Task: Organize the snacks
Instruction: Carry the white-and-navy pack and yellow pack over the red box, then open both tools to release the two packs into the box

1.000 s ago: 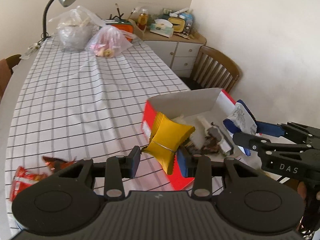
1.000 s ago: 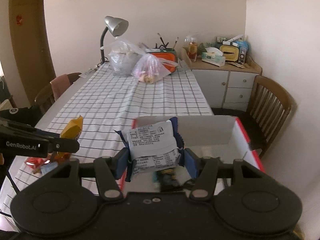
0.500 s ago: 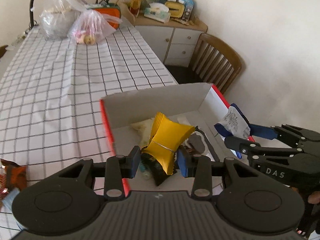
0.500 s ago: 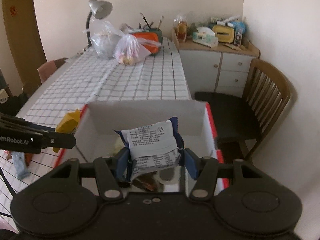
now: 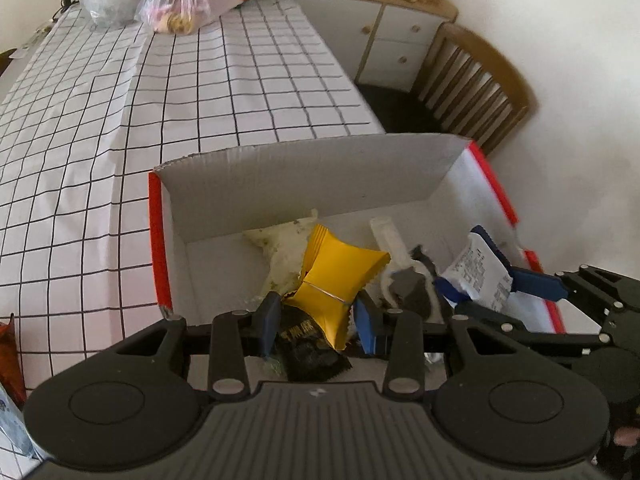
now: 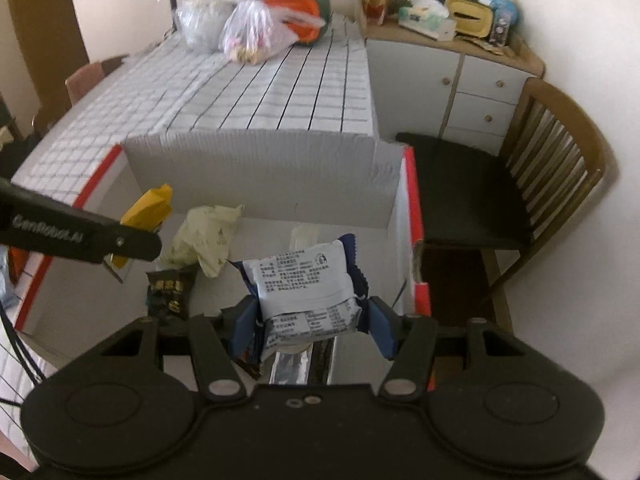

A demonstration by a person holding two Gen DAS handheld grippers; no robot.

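Both grippers have swung from the checked tablecloth (image 5: 200,100) to above the red-edged white cardboard box (image 5: 304,176). Left gripper (image 5: 316,316) clamps a yellow foil snack packet (image 5: 340,280); right gripper (image 6: 310,320) clamps a white-and-blue wrapped snack (image 6: 308,280), both poised for dropping among snacks inside.

Left wrist view: looks steeply down along its tongs, close over the box (image 5: 304,176), from its left side.
Right wrist view: same tilt, close, from the right.
Shared: box interior, checked counter (image 6: 280,92), chair (image 5: 476,84).
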